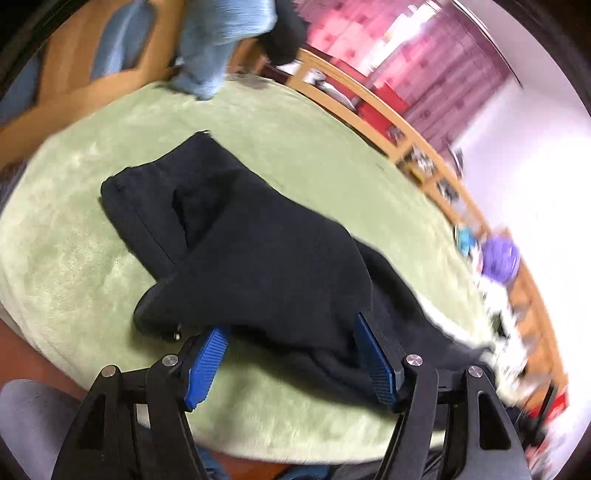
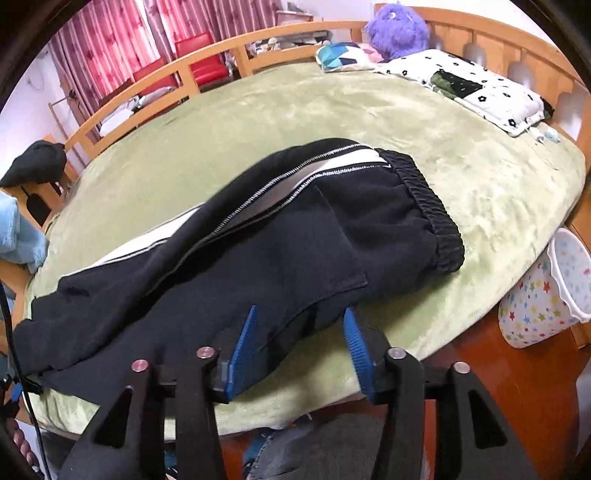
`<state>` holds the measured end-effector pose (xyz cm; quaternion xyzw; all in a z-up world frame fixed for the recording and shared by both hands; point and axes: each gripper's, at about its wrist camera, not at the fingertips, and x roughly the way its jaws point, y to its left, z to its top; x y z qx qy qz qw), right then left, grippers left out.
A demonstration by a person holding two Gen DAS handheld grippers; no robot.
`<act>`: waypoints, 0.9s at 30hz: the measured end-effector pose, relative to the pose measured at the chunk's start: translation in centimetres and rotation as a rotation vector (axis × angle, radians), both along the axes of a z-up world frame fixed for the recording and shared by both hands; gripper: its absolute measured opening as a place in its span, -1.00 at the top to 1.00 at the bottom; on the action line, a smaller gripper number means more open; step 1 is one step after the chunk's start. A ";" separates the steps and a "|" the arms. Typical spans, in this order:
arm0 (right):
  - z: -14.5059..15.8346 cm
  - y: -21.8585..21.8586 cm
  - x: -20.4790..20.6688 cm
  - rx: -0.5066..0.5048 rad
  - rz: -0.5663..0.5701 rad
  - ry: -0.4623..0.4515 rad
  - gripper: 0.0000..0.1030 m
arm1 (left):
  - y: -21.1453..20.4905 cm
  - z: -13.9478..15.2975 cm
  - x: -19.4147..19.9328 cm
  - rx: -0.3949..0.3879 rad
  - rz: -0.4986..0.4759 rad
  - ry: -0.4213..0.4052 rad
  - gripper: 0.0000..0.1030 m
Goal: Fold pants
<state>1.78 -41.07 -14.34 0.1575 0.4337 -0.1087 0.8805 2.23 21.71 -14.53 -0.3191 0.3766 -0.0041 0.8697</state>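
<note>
Plush pale-green bed cover (image 2: 280, 110) fills both views, soft and short-piled, on a wooden-railed bed. Nearest the cameras, the left gripper (image 1: 291, 328) and the right gripper (image 2: 301, 314) both stand with their ribbed blue pads spread; black cloth lies between the pads of each, but neither presses on it.

Just past them lie the black fleece track pants with white side stripes (image 2: 258, 251), thick and matte, across the near half of the cover. From the right wrist, the gathered elastic waistband (image 2: 432, 214) sits at the right end and a zigzag-stitched stripe runs leftward. From the left wrist, 1 leg looks laid over the other, so a first lengthwise fold seems done, loosely; the layers are rumpled and the crosswise folds remain.

Farther off are a patchwork quilt (image 2: 480, 88), a fuzzy purple plush toy (image 2: 397, 27) and pink curtains (image 2: 110, 40).
</note>
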 end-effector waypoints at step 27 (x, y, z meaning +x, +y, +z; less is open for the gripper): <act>-0.2 8.2 3.8 -0.039 0.140 0.001 0.00 | -4.4 4.0 14.5 0.092 -0.012 -0.091 -0.20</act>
